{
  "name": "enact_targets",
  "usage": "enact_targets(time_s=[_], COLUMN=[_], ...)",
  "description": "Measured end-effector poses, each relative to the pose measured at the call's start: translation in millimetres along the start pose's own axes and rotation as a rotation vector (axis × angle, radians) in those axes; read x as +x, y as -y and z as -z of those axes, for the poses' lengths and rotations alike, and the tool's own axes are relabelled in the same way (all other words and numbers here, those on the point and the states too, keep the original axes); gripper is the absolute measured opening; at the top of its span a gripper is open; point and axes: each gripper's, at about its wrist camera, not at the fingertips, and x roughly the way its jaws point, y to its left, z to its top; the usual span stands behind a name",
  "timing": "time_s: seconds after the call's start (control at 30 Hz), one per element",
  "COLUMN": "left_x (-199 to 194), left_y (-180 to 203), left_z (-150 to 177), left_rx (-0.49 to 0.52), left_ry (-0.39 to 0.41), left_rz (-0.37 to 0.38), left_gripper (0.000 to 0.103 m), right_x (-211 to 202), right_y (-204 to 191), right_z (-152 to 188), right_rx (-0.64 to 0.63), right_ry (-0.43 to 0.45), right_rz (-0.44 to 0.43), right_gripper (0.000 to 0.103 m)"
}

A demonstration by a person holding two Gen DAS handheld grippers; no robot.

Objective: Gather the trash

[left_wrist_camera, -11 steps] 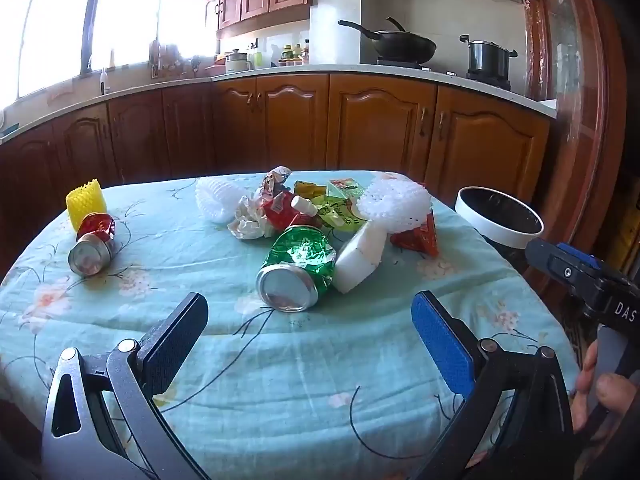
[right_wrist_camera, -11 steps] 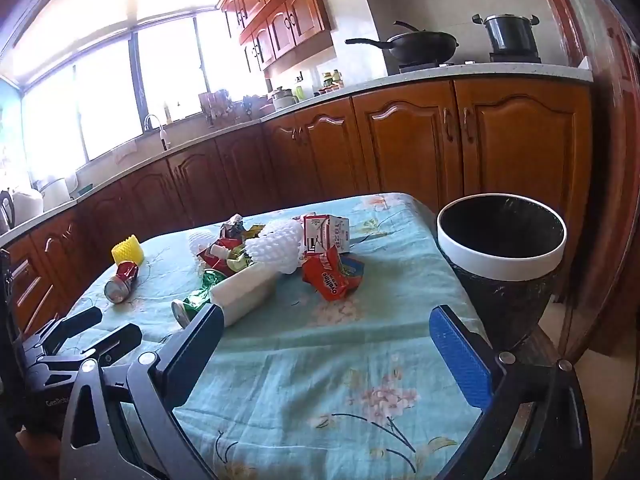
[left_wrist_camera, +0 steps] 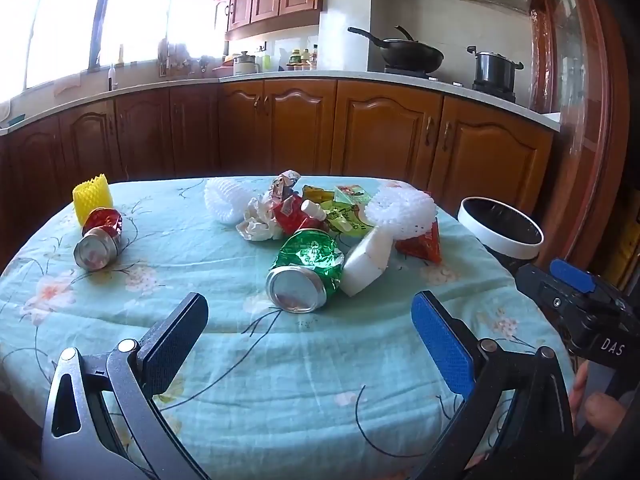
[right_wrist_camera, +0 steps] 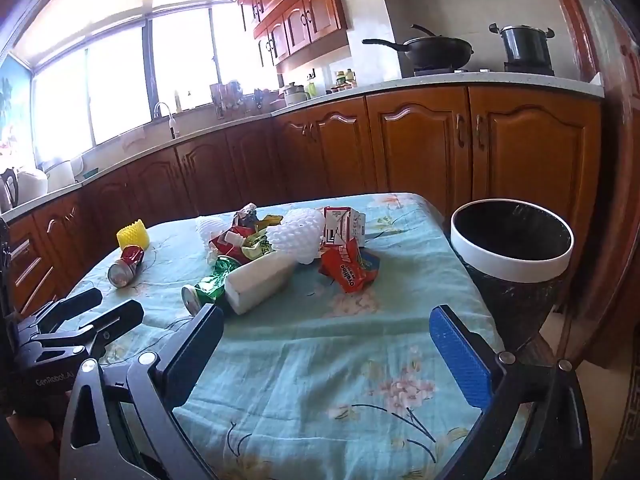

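Trash lies piled mid-table: a crushed green can (left_wrist_camera: 306, 272) (right_wrist_camera: 206, 290), a white bottle (left_wrist_camera: 366, 260) (right_wrist_camera: 260, 280), white foam netting (left_wrist_camera: 402, 210) (right_wrist_camera: 298, 236), crumpled paper (left_wrist_camera: 258, 222), a red-orange wrapper (left_wrist_camera: 422, 244) (right_wrist_camera: 346, 270) and a small carton (right_wrist_camera: 344, 226). A red can (left_wrist_camera: 98, 238) (right_wrist_camera: 125, 266) and yellow foam net (left_wrist_camera: 92, 196) (right_wrist_camera: 134, 234) lie apart at the left. My left gripper (left_wrist_camera: 310, 340) is open, just short of the green can. My right gripper (right_wrist_camera: 334, 350) is open over bare cloth. A black bin with a white rim (left_wrist_camera: 500, 234) (right_wrist_camera: 512, 260) stands beside the table's right edge.
The table wears a teal floral cloth (left_wrist_camera: 280, 380) (right_wrist_camera: 340, 380). Wooden kitchen cabinets (left_wrist_camera: 384, 140) run behind it, with a wok (left_wrist_camera: 408, 54) and a pot (left_wrist_camera: 494, 70) on the stove. A hand (left_wrist_camera: 596, 408) holds the other gripper at the right edge.
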Motion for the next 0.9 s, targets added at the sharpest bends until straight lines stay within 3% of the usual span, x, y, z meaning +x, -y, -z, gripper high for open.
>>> enact_targets(time_s=[0.9], left_x=[-1], left_y=[-1], left_z=[-1], left_rx=[0.004], left_ry=[0.009], left_rz=[-0.012], left_gripper=[0.103], right_x=[13], right_y=[30], right_z=[-9], right_rx=[0.016], right_ry=[-0.007], right_rz=[-0.013], right_gripper=[0.102])
